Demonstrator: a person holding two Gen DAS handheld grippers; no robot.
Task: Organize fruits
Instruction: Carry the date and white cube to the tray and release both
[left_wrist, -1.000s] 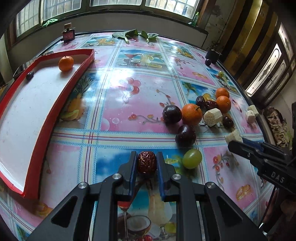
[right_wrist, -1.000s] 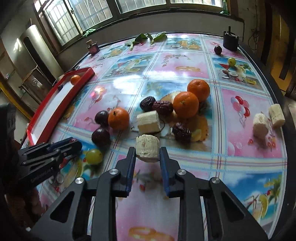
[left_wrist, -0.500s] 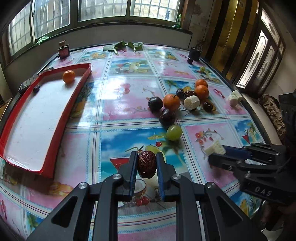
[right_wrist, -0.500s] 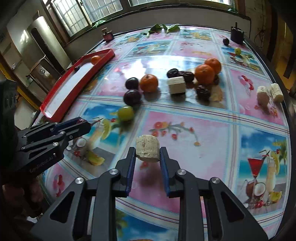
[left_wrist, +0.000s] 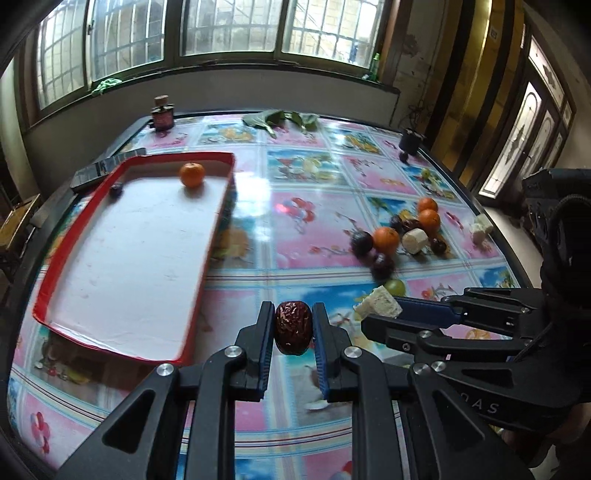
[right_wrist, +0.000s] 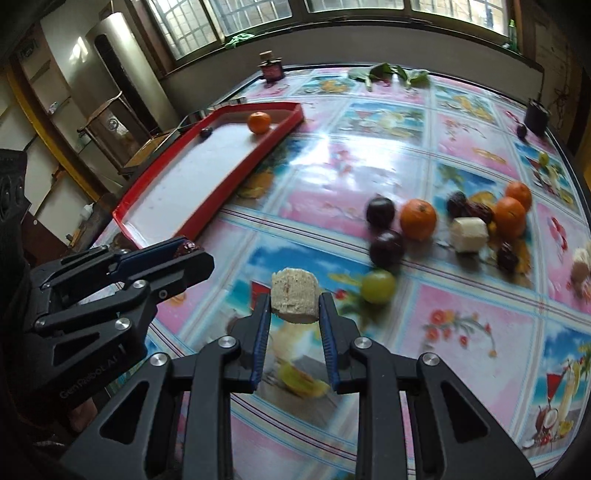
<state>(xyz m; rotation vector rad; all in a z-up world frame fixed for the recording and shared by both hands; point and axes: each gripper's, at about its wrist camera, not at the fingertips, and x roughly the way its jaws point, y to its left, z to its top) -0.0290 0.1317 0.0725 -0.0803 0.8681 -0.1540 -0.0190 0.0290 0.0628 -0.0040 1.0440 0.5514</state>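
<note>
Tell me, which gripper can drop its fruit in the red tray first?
Probably the left gripper. Its wrinkled dark-red date hangs just beside the white-floored red tray, while the right gripper, holding a pale cut chunk, sits farther away.

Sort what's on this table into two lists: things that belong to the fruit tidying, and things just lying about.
Belongs to the job:
- wrinkled dark red date in the left gripper
- pale cut fruit chunk in the right gripper
- red-rimmed white tray
- orange tangerine in the tray
- green grape
- loose pile of tangerines and dark plums

Lying about:
- small dark corked bottle
- green leaves
- black pot
</note>
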